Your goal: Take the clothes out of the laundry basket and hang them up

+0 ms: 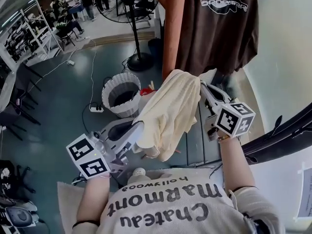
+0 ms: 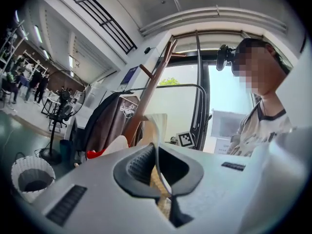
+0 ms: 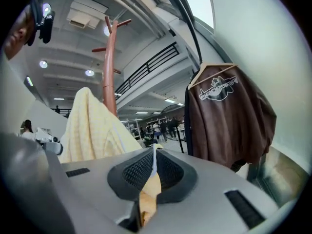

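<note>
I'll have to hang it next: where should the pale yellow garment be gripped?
On the pale yellow garment, probably along its edge, one gripper from each side, as the left gripper and right gripper pinch it: the cloth hangs between them.

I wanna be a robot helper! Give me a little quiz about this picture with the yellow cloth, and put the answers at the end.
1. True or false: the brown jacket lies on the floor.
2. The left gripper and the right gripper both have their fingers shut on: A) the pale yellow cloth; B) the brown jacket; C) nothing at all.
3. On what does the white laundry basket stand?
Key: 1 false, it hangs up; 2 A; 3 the floor.
</note>
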